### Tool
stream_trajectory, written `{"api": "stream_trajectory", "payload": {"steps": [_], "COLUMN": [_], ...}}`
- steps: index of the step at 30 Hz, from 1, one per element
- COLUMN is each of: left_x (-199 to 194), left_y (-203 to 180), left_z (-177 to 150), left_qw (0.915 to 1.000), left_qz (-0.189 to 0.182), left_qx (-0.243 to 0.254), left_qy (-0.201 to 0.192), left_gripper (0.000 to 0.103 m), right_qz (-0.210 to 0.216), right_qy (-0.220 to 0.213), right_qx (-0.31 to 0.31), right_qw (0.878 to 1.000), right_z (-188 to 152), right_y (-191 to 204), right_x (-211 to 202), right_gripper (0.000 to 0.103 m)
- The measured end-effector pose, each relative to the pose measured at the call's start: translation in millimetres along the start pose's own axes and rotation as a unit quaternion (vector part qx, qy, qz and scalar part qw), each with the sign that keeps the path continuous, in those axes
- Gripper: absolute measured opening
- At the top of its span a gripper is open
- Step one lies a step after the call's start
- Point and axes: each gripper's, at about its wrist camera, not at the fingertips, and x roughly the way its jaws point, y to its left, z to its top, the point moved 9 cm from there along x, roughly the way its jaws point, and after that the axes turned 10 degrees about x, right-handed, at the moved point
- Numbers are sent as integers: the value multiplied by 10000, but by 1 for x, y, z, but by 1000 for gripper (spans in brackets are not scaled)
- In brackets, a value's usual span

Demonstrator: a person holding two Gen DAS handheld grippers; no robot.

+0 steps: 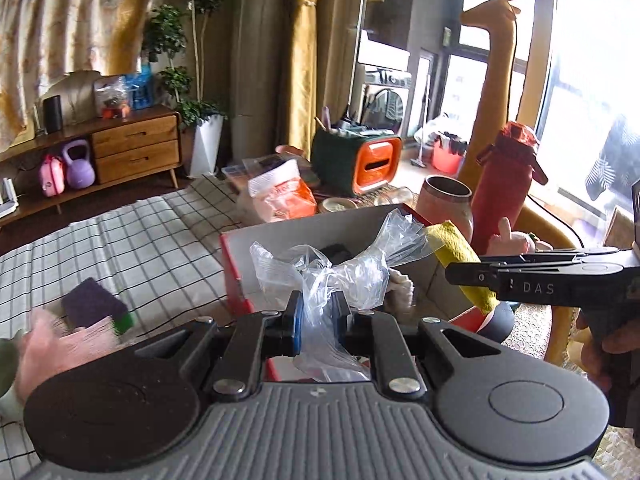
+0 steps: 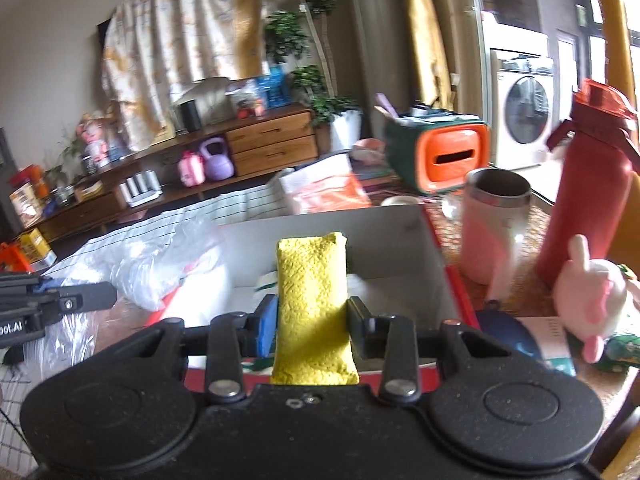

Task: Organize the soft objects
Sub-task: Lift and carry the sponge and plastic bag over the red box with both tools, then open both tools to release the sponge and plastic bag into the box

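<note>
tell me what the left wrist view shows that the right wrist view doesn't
Only the left wrist view shows the left tool shut on a clear plastic bag, and a purple sponge on the checked cloth.

Only the right wrist view shows the right tool from behind, shut on the yellow sponge, plus a washing machine.

Both show the red-sided box, the red bottle, the steel tumbler, the pink plush toy and the orange-fronted basket.
</note>
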Motion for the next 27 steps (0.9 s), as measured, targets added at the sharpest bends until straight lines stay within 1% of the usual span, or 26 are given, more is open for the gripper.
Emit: {"api": "stream_trajectory", "payload": {"steps": [3,5,8,13,18,22,25,27], "left_x": [21,35,55,91,124,145,159,166], "left_y": [-7,-8,-8,-13,-11,-4,0,2], "left_z": [2,4,11,19,14,10,4,1], "left_qw": [9998,9996,9995,9989,9973,9958,9941,9930], "left_qz": [-31,-59,-66,-97,-169,-31,-79,-44], "left_qx": [126,116,85,112,7,31,-63,-82], "left_qy": [141,244,293,438,721,912,1080,1177], "left_gripper": [14,14,14,14,14,14,14,15], "right_qz": [-149,-214,-327,-382,-465,-490,-490,-514], "right_qy": [9,47,124,308,526,652,720,762], "right_qx": [114,213,215,40,-8,-10,-43,-85], "right_qw": [9998,9995,9992,9988,9975,9967,9962,9957], "right_z": [5,6,5,-2,-9,-11,-13,-15], "right_y": [-19,-33,-42,-38,-40,-43,-41,-41], "right_x": [9,15,27,43,63,75,80,83], "right_gripper": [36,36,36,36,36,36,36,36]}}
